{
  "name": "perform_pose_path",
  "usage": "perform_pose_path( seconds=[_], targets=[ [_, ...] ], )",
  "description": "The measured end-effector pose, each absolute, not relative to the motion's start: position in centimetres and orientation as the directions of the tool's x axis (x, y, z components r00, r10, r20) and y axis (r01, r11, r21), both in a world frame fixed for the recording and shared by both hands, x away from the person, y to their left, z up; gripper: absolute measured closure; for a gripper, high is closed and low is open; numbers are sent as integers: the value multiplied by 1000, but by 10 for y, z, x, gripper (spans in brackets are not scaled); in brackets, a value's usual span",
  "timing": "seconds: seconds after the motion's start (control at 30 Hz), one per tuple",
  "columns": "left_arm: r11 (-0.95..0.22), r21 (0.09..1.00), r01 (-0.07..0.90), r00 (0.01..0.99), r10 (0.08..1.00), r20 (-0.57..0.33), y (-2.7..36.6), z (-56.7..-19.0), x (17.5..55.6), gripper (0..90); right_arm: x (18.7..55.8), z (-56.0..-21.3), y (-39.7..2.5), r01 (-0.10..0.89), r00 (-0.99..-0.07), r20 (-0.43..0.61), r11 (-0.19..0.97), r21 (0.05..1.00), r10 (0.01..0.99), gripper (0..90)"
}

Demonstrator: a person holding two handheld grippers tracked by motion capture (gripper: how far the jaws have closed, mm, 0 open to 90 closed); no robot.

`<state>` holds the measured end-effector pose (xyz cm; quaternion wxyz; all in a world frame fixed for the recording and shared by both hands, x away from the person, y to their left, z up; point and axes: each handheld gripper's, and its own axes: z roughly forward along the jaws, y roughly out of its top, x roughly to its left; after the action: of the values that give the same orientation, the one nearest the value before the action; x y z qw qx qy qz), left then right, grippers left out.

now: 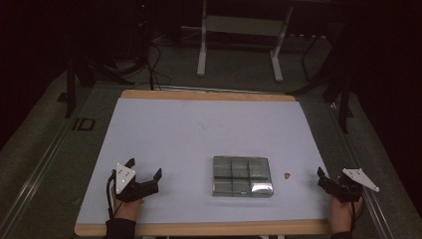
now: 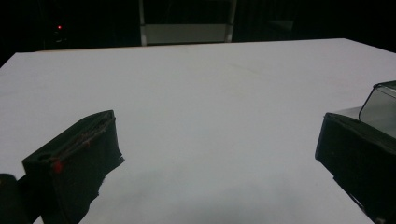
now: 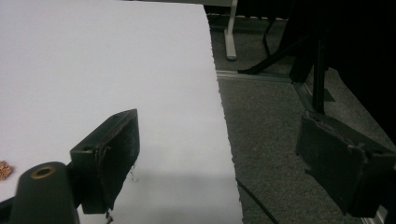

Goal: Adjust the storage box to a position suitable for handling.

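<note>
A clear plastic box (image 1: 242, 176) with several compartments lies on the white table cover (image 1: 199, 129), right of centre near the front. A small reddish-brown scrap (image 1: 287, 175) rests just right of the box. My left gripper (image 1: 145, 168) stands open near the front left of the cover, with nothing between its jaws. In the left gripper view the gripper (image 2: 218, 126) faces bare cover, and a corner of the box (image 2: 380, 100) shows beside its right jaw. My right gripper (image 1: 331, 175) is open at the table's right edge. In the right gripper view the gripper (image 3: 219, 126) straddles that edge, and the scrap (image 3: 4, 169) lies at far left.
Wooden table edges (image 1: 209, 228) frame the cover. Grey carpeted floor (image 3: 271, 140) lies right of the table. A white metal stand (image 1: 239, 40) and black cables (image 1: 149, 64) sit on the floor beyond the far edge. The surroundings are dark.
</note>
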<state>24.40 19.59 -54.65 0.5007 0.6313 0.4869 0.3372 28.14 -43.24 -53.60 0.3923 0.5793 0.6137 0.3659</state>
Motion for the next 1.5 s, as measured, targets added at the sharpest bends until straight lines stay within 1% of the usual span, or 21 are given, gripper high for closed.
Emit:
perform_pose_path(
  seconds=[0.07,0.23,0.3,0.37,0.47,0.57,0.63,0.7,0.73,0.83,0.9,0.93,1.0,1.03,1.13,1.17,1.23,1.3,1.37,1.47,1.5],
  targets=[
    [-23,960,280,294,954,-63,196,-546,244,3,281,-536,-433,422,-15,-57,58,905,998,139],
    [14,956,294,278,955,-100,199,-547,245,3,282,-536,-431,425,-13,-76,75,902,997,140],
    [24,955,297,280,954,-110,201,-547,246,3,283,-536,-430,437,-10,-89,85,895,996,140],
    [31,954,300,285,951,-121,201,-547,246,33,285,-536,-429,456,-8,-95,88,886,995,138],
    [41,952,303,281,951,-130,202,-546,246,33,288,-536,-430,481,-10,-84,79,873,996,138],
    [53,940,337,291,944,-157,204,-546,248,31,289,-536,-433,486,-20,-55,58,872,998,142],
    [44,928,369,303,939,-165,205,-545,250,31,290,-536,-432,499,-27,-60,65,864,998,160],
    [37,924,381,333,927,-174,206,-544,250,31,293,-535,-432,508,-57,-64,84,857,996,164],
    [29,922,386,353,919,-177,207,-543,250,31,293,-535,-432,492,-81,-60,92,866,995,164],
    [-1,923,385,384,909,-159,207,-540,249,31,294,-530,-434,492,-132,-48,107,864,990,187],
    [-23,923,383,411,899,-148,205,-538,249,33,293,-526,-433,476,-164,-42,117,872,986,186],
    [-39,922,384,426,894,-140,203,-537,250,34,293,-525,-432,469,-173,-50,127,874,984,179],
    [-60,920,386,451,883,-132,200,-537,250,45,292,-522,-428,453,-222,-52,150,879,974,126],
    [-76,918,390,468,874,-127,197,-537,251,46,292,-521,-425,451,-248,-44,156,879,968,128],
    [-135,907,398,524,845,-104,188,-538,251,83,291,-518,-418,442,-323,-10,160,883,946,125],
    [-149,904,402,537,837,-101,185,-538,252,118,291,-517,-415,432,-348,-12,171,886,938,121],
    [-166,901,400,572,814,-104,179,-538,252,148,290,-514,-407,415,-374,-24,191,890,927,121],
    [-198,897,395,595,799,-86,173,-537,251,156,288,-511,-401,400,-438,-22,217,890,898,121],
    [-204,896,396,616,782,-94,169,-537,251,194,287,-510,-393,392,-506,-1,231,890,863,124],
    [-215,895,391,647,756,-101,162,-536,251,224,287,-512,-383,386,-573,-9,279,879,820,136],
    [-219,893,392,660,744,-107,160,-535,251,248,286,-513,-379,384,-587,-18,299,874,809,144]
  ],
)
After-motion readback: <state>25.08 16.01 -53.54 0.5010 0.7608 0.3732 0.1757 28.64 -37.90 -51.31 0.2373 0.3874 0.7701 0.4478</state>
